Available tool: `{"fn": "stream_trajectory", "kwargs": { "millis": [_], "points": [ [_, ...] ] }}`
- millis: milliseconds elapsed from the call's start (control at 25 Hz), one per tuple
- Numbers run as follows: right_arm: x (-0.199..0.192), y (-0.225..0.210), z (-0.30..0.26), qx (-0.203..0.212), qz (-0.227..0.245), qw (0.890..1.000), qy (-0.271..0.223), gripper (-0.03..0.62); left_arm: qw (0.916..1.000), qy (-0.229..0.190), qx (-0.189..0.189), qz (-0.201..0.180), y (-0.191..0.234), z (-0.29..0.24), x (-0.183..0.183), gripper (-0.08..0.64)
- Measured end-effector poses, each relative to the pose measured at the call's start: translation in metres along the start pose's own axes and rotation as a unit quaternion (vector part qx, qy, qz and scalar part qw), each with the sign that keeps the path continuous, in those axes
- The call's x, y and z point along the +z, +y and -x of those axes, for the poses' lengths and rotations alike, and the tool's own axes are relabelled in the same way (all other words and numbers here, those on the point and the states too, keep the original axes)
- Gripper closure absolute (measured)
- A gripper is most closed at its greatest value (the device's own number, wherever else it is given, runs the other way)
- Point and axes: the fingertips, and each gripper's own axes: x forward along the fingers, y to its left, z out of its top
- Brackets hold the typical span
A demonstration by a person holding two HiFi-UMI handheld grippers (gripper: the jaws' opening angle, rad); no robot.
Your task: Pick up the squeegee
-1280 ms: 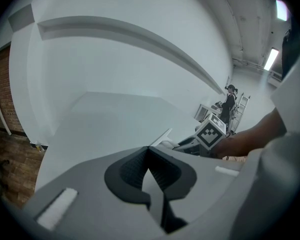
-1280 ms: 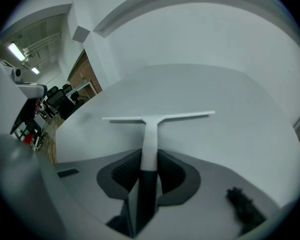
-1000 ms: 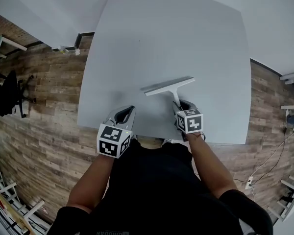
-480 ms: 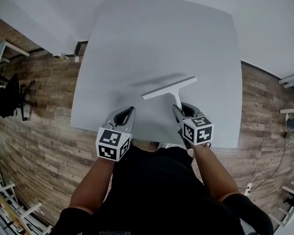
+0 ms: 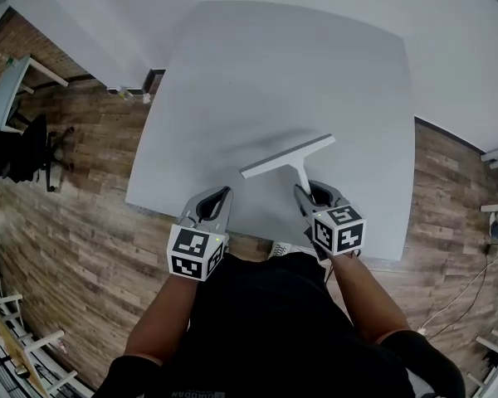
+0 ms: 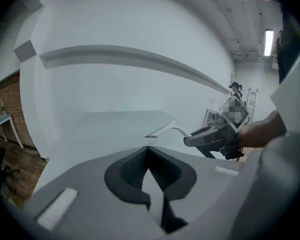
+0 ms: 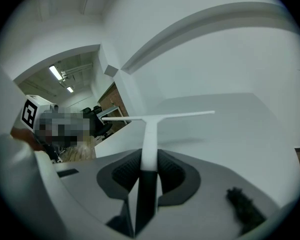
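Head view: right gripper [image 5: 309, 191] clamps the handle of the white squeegee [image 5: 286, 156], blade crosswise & held clear of the grey table [image 5: 274, 65]; its shadow [image 5: 261, 140] lies on the top, apart from the blade. left gripper [image 5: 222, 193] sits beside it at the table's near edge, nothing in it. Left gripper view: jaws together, tips meeting, empty; squeegee off to the right w/ the other gripper. Right gripper view: pads pressed on both sides of the handle, blade level above the tabletop.
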Motion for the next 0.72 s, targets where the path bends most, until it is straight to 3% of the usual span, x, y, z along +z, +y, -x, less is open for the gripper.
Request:
{"fn": "stream_trajectory", "kwargs": {
  "millis": [200,720],
  "points": [
    [0.009,0.021,0.0,-0.007,0.006,1.0,-0.012,0.497,0.9999,-0.011,-0.002,0.001,0.018,0.015,0.001,0.554],
    [-0.001,0.102,0.006,-0.1,-0.013,0.994,-0.03,0.497,0.9951,-0.032,-0.091,-0.021,0.056,0.073,-0.03,0.554]
  ]
}}
